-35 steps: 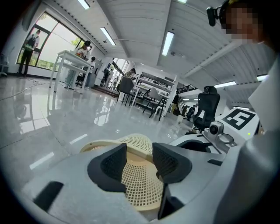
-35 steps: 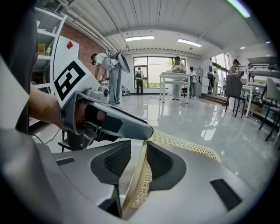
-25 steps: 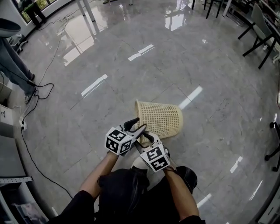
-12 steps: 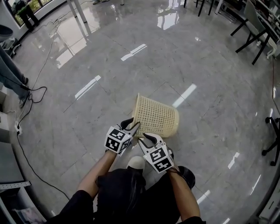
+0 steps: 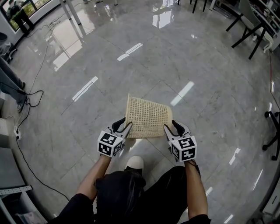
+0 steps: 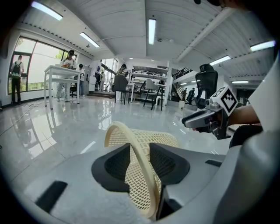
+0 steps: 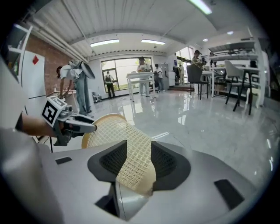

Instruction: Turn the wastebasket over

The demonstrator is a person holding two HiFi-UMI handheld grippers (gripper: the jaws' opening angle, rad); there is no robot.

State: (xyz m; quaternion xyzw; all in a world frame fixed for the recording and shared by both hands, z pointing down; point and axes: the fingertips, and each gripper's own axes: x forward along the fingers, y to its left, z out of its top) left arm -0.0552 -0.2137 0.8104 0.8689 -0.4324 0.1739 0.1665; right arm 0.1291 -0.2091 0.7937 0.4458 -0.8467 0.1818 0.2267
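Observation:
A cream mesh wastebasket [image 5: 146,116] lies on its side on the grey floor, mouth toward the left in the head view. My left gripper [image 5: 122,124] is at the mouth. Its jaws have just been closing and are shut on the rim [image 6: 144,175], which runs between the pads. My right gripper [image 5: 172,126] is at the base end. Its jaws have just been opening and straddle the bottom edge [image 7: 133,175] of the wastebasket [image 7: 116,131] without clamping it. Each gripper view shows the other gripper: the right gripper [image 6: 199,120] and the left gripper [image 7: 81,124].
The person's shoe [image 5: 134,162] is just below the basket. A black cable [image 5: 26,100] snakes over the floor at the left, beside a standing person's legs [image 5: 8,78]. Black chair legs [image 5: 245,30] stand at the top right and white table legs [image 5: 72,13] at the top left.
My right gripper has swung from beside the left one at the mouth over to the basket's base end. The left gripper has stayed at the rim. The basket has turned slightly.

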